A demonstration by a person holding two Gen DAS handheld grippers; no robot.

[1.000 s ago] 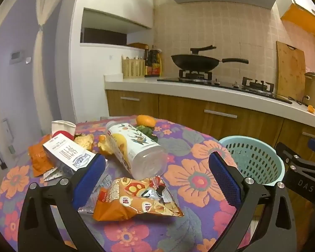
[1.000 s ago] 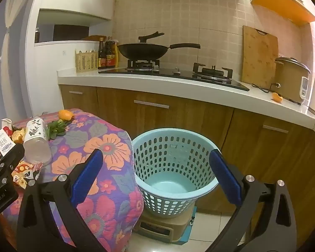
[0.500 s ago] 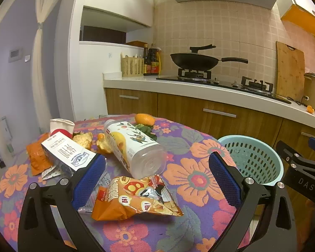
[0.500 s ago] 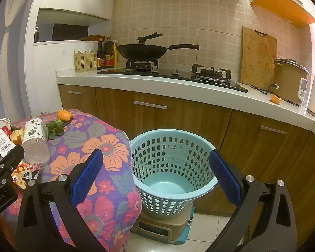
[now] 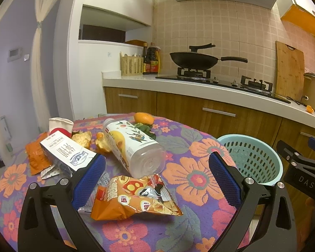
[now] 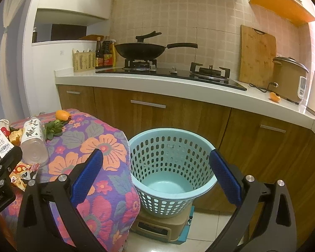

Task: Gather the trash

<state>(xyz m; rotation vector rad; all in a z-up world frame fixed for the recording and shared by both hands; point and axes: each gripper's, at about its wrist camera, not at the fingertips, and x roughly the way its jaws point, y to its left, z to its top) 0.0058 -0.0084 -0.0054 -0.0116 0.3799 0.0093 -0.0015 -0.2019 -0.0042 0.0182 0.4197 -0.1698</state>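
Observation:
On the flowered tablecloth [image 5: 191, 176] lies an orange snack bag [image 5: 134, 199], just ahead of my open left gripper [image 5: 156, 178]. Behind it a clear plastic bottle [image 5: 132, 145] lies on its side, with a white carton [image 5: 67, 153], orange peel [image 5: 82, 138], an orange wrapper [image 5: 34, 157] and a paper cup [image 5: 59, 124] to the left. A light blue perforated basket [image 6: 170, 168] stands on a box beside the table, empty, straight ahead of my open right gripper [image 6: 155, 172]. Nothing is between either pair of fingers.
A whole orange [image 5: 143, 118] and green leaves [image 6: 54, 129] lie at the table's far edge. Wooden cabinets and a white counter [image 6: 178, 88] run behind, with a wok [image 6: 142, 50], a cutting board [image 6: 257, 56] and a rice cooker [image 6: 289, 79]. The basket rests on a tan box [image 6: 163, 226] on the tiled floor.
Both views shift only slightly: the left gripper has risen a little and drawn back, and the right gripper has edged to the right. Nothing on the table has moved.

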